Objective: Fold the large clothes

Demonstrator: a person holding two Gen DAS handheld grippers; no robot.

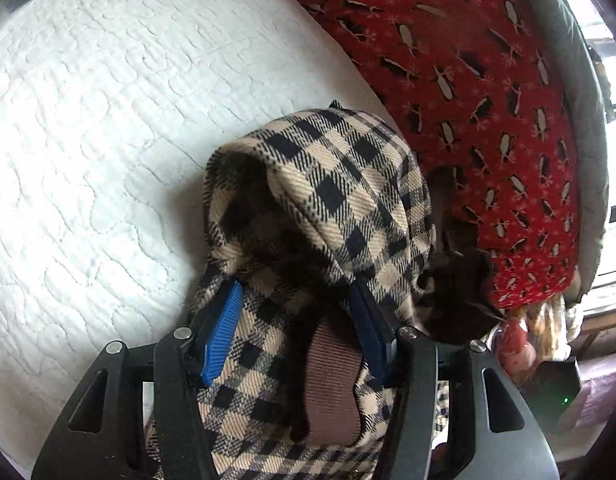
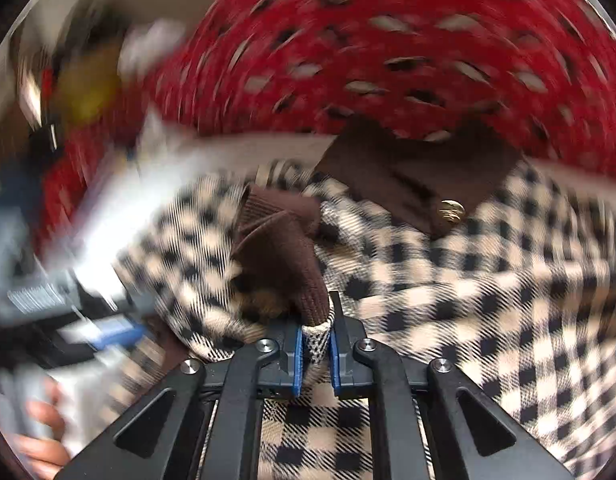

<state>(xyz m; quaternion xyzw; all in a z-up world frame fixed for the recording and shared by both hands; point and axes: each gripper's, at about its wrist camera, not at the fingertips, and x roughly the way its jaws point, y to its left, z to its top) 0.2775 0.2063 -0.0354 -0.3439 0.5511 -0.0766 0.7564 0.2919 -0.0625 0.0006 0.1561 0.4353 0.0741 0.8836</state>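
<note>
A beige-and-black checked jacket (image 1: 320,184) with brown knit trim hangs bunched over my left gripper (image 1: 297,298), lifted above the white quilted bed (image 1: 99,120). The blue pads (image 1: 223,328) stand wide apart with thick cloth between them. In the blurred right wrist view the same jacket (image 2: 468,280) spreads out, with a brown collar (image 2: 408,176), a gold button (image 2: 452,210) and a brown knit cuff (image 2: 283,256). My right gripper (image 2: 315,334) is shut on a checked edge of the jacket just below the cuff.
A red blanket with a penguin print (image 1: 468,92) lies on the bed to the right; it also shows in the right wrist view (image 2: 388,48). A window (image 1: 604,40) is at far right. A hand (image 2: 39,436) and blurred clutter (image 2: 67,92) show at left.
</note>
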